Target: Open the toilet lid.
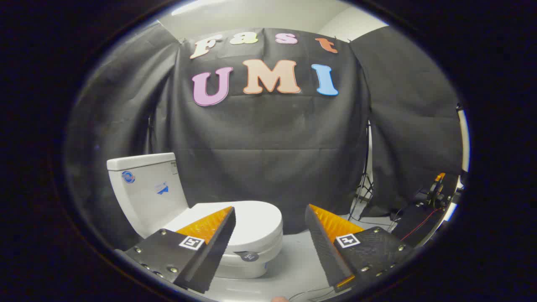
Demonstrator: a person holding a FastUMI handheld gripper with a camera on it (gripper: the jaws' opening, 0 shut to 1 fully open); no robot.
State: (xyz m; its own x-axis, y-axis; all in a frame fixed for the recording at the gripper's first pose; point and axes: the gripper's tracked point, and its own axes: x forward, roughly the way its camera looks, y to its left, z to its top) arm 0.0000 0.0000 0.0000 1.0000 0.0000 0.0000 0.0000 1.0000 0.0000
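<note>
Two fingers [270,247] spread wide, holding nothing. Toilet [176,209] sits lower left, behind the left finger, lid [256,222] down flat; its long axis runs from tank [144,188] toward lower right.

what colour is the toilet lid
White, lid closed, clearest in the gripper view; the open gripper hangs ahead of it.

The gripper [270,247] is held level and pointed forward, its two fingers [209,247] spread wide apart with a broad gap between their tips. Each finger tapers from a wide base to a narrow tip, and the ribbed inner faces look toward each other across the gap. Nothing lies between the fingers and neither one touches anything.
</note>
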